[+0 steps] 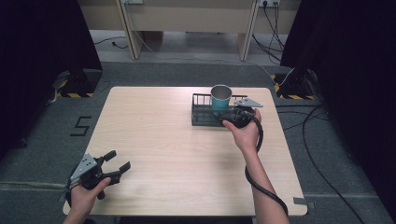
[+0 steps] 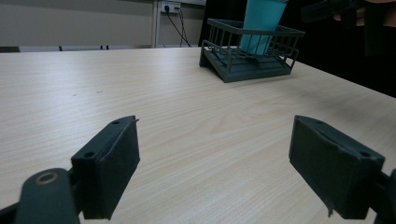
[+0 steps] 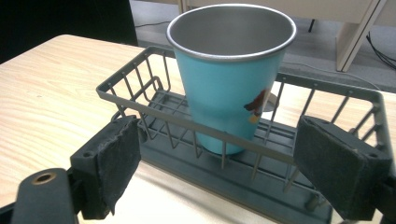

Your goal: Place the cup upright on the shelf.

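A teal metal cup (image 1: 221, 98) (image 3: 231, 77) (image 2: 261, 23) stands upright inside a dark grey wire rack (image 1: 203, 112) (image 3: 140, 84) (image 2: 233, 65) at the back right of the wooden table. My right gripper (image 1: 229, 113) (image 3: 219, 175) is open just in front of the rack, its jaws spread either side of the cup and touching nothing. My left gripper (image 1: 116, 161) (image 2: 215, 175) is open low over the table's front left corner, with bare wood between its jaws.
The wooden table (image 1: 163, 154) has open surface between the two grippers. Black curtains flank both sides. Cables (image 1: 317, 140) trail over the grey floor at right, and desk legs (image 1: 128, 32) stand beyond the far edge.
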Demonstrator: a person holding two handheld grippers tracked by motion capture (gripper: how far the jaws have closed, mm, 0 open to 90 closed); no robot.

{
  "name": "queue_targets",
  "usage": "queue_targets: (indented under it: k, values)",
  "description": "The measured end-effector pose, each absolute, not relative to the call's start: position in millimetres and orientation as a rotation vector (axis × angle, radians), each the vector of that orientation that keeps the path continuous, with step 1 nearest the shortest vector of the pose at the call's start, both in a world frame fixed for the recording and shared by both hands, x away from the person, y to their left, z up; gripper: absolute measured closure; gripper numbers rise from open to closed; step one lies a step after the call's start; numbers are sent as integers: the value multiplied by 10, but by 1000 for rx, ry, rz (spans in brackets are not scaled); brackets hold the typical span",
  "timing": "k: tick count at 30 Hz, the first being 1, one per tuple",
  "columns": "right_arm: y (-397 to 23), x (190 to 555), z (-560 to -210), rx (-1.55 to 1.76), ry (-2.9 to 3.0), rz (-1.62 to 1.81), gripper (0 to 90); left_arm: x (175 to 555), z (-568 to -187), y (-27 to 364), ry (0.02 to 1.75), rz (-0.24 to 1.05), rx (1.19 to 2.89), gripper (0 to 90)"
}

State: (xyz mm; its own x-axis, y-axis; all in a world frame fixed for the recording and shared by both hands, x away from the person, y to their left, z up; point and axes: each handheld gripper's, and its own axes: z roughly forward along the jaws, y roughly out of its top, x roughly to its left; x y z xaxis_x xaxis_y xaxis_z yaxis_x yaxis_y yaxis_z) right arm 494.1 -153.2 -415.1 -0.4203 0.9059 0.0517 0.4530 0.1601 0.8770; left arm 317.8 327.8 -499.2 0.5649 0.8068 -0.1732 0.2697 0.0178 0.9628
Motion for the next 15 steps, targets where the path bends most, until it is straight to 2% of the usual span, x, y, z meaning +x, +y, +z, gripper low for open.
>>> queue_targets:
  k: [15]
  values:
    - [-1686, 4709, -4198, 1294, 1929, 1232, 210, 3176, -4994, 3281, 948, 536, 1548, 155]
